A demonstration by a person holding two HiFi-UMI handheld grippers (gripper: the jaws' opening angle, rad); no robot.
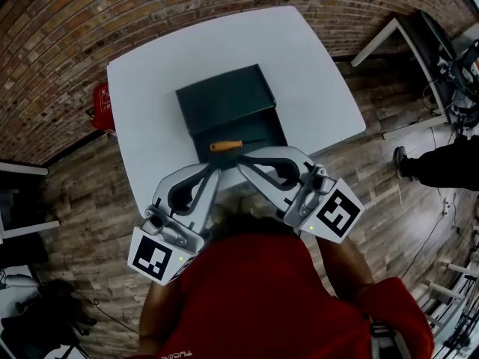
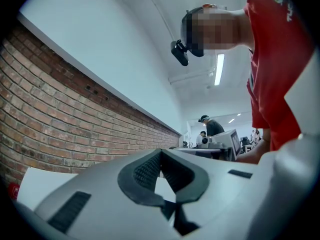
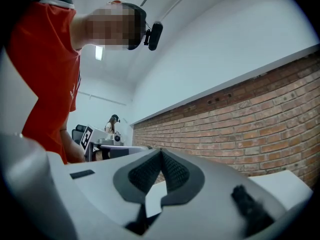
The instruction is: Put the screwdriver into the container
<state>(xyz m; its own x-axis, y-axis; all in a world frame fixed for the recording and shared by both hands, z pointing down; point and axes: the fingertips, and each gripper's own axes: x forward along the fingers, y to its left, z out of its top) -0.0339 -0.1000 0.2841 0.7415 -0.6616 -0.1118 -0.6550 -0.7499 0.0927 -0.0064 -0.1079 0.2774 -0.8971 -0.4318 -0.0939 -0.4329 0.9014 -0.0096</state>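
An orange-handled screwdriver (image 1: 226, 146) lies inside the near half of the dark green container (image 1: 257, 130), whose lid (image 1: 224, 98) is laid open behind it on the white table (image 1: 314, 73). My left gripper (image 1: 214, 170) and right gripper (image 1: 243, 164) hover side by side at the table's near edge, just short of the container, and touch nothing. Both are shut with nothing held. In the left gripper view the left gripper (image 2: 160, 152) has its jaws pressed together and tilted up toward the brick wall; the right gripper (image 3: 161, 152) looks the same in the right gripper view. Neither gripper view shows the screwdriver.
A red object (image 1: 101, 105) sits by the table's left edge. Brick wall (image 1: 112, 13) runs behind the table. Another white table leg (image 1: 374, 40) and someone's shoe (image 1: 402, 161) are at the right. People (image 2: 211, 126) stand at desks in the distance.
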